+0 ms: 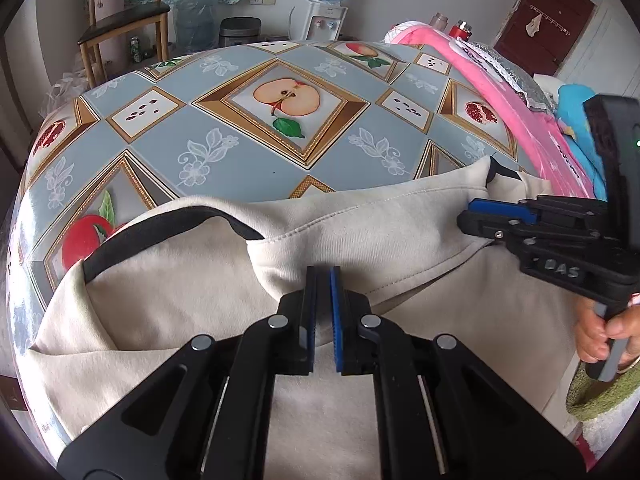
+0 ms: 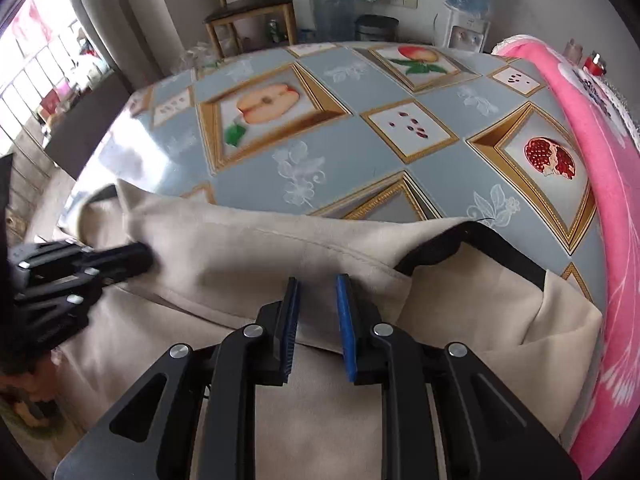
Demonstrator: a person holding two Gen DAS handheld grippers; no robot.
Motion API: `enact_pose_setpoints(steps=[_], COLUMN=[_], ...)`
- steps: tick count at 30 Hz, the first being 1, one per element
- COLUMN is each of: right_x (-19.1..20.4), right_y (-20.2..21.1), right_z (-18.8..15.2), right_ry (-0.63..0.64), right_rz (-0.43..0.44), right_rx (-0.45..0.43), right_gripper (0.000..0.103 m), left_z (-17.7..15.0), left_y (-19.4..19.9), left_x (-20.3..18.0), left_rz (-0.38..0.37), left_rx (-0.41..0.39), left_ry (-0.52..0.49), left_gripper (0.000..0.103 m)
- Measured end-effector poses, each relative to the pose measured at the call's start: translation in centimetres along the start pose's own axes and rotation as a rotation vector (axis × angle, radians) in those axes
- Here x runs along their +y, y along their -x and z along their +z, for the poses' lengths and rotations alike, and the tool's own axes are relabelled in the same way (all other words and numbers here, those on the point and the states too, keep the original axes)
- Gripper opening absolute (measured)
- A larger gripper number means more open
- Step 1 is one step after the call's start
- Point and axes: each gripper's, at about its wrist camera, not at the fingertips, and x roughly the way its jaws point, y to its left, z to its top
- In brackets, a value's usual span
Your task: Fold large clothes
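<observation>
Garment: large beige fleece top w/ black trim [image 1: 168,304], spread on the near part of the table, part hanging over the near edge. A fold of it is doubled back along the far side, stitched hem on top.
Black trim: curved band [image 1: 160,228] on the left in the left wrist view; another stretch [image 2: 480,248] at right in the right wrist view.
Left claw: black two-finger gripper w/ blue pads [image 1: 323,276], jaws nearly together, pinching a bunched fold of the beige cloth at the tips.
Right claw: same type of gripper [image 2: 318,292], jaws narrow w/ a small gap, the folded hem edge between the tips. From the left wrist view its tip [image 1: 476,212] sits on the fold's right end; can't tell for sure that the pads press the cloth.
Hand: person's hand [image 1: 604,332] round the right gripper's grip.
Table: grey-blue oilcloth w/ gold-framed fruit pictures [image 1: 240,160], bare beyond the garment.
Right of table: pink blanket [image 2: 600,160] along the edge.
Background: wooden chair [image 1: 120,20], water dispenser w/ blue bottle [image 1: 324,16].
</observation>
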Motion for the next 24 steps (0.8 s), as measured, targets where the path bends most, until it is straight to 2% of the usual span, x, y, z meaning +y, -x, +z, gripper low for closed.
enact_pose_setpoints(steps=[4,6,7,8,11,13,15,17,20,24], right_x=[2.5,3.6,3.9,4.3,4.5,4.0,3.3,2.3,1.5,1.7], right_y=[1.0,-0.5,-1.6,-1.7,-1.0,1.0,3.0,5.4,8.7,11.9], right_z=[0.2,0.1,-0.1,-0.2,-0.2,-0.5,-1.2,-2.3,-4.6,-8.8], right_ry=[0.029,0.039,0.048,0.072,0.065,0.047,0.023,0.001,-0.017,-0.019], right_rz=[0.135,0.138,0.110,0.088,0.065,0.098,0.124,0.142,0.155,0.174], right_rx=[-0.044,-0.009,0.016,-0.016,0.024,-0.003,-0.015,-0.039,-0.059,-0.067], right_gripper=[0.019,0.019,0.020,0.021,0.021,0.021,0.029,0.051,0.062,0.069], left_z=[0.0,0.0,0.0,-0.1,-0.2,-0.4,-1.1,-2.5,-5.3,-10.3], left_y=[0.0,0.0,0.0,0.1,0.8,2.2,4.3,6.8,10.5,15.6], left_x=[0.0,0.0,0.0,0.1,0.4,0.5,0.6,0.9,1.6,2.7], left_rz=[-0.005,-0.001,0.001,0.003,0.002,0.009,0.022,0.042,0.082,0.130], left_rx=[-0.001,-0.001,-0.001,-0.001,-0.002,-0.022,-0.045,-0.055,-0.055,-0.080], left_ry=[0.012,0.021,0.026,0.034,0.066,0.071,0.063,0.068,0.091,0.145], left_gripper=[0.008,0.008,0.008,0.008,0.008,0.008,0.010,0.014,0.030,0.048])
